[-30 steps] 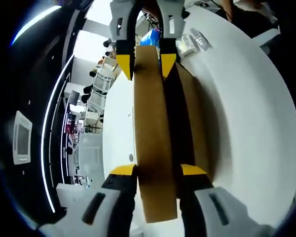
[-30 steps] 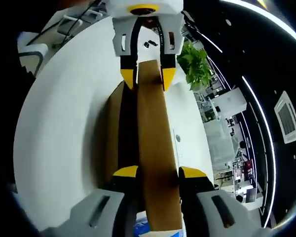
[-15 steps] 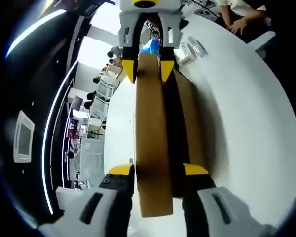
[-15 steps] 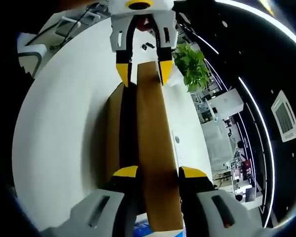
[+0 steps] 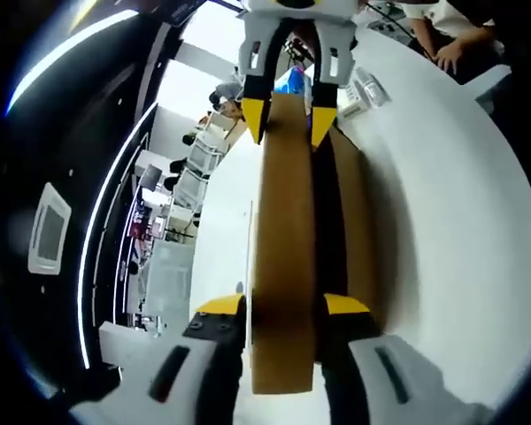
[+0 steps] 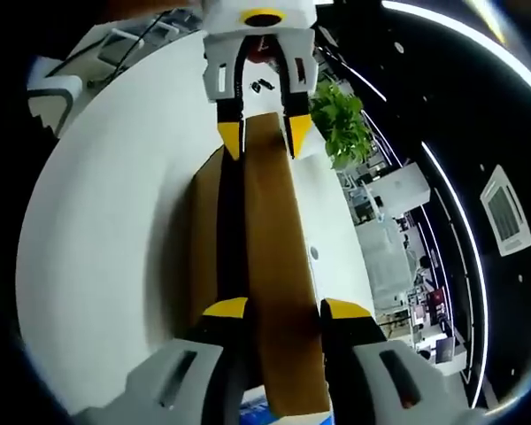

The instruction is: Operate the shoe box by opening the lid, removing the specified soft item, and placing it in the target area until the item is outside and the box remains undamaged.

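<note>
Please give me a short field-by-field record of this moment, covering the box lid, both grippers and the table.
lid: brown cardboard lid raised on edge above the shoe box, a dark gap between them
left gripper: jaws closed on the near end of the lid
right gripper: jaws closed on the opposite end of the lid
table: white round table under the box
soft item: cannot tell, box interior dark
background: green plant beyond the table

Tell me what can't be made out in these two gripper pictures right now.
- Box contents: in both views the raised lid and the dark gap beside it hide the inside of the shoe box; no soft item is visible.
- Small items on the table beyond the box, left gripper view: too small to identify.
- Lid's near end, right gripper view: cut off by the edge.
</note>
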### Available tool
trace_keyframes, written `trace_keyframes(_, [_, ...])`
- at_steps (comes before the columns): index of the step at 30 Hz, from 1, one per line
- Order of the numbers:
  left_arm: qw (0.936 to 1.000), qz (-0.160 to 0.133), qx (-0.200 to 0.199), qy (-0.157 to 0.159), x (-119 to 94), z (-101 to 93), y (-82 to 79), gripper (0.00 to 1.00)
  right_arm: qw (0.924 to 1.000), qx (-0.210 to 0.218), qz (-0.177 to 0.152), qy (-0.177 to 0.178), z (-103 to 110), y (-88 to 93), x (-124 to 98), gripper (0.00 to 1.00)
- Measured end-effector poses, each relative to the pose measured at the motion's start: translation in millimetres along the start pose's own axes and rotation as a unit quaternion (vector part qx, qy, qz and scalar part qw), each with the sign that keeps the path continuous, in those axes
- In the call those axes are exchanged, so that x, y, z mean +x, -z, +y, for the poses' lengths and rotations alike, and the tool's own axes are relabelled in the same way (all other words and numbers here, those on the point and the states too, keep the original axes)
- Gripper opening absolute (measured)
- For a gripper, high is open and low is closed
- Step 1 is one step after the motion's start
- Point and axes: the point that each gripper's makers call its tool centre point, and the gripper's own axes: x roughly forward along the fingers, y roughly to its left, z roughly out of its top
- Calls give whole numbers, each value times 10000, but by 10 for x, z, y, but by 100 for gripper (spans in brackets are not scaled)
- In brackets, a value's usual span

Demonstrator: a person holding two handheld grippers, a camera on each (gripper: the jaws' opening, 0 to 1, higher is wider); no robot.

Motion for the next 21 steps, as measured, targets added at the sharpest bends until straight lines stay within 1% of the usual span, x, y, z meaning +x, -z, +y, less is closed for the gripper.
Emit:
trace_keyframes(3, [10000, -42, 23, -57, 11, -29, 2, 30, 10000, -16, -18, 23, 19, 6, -1, 31])
trace_keyframes(5, [9998, -28, -75, -159, 6, -1, 9, 30, 10000, -22, -46, 71, 27, 1, -5, 31])
trace_keyframes(21, [9993, -13, 39, -368, 44, -101, 36, 30, 9989, -186, -39, 432, 140, 6, 1, 30])
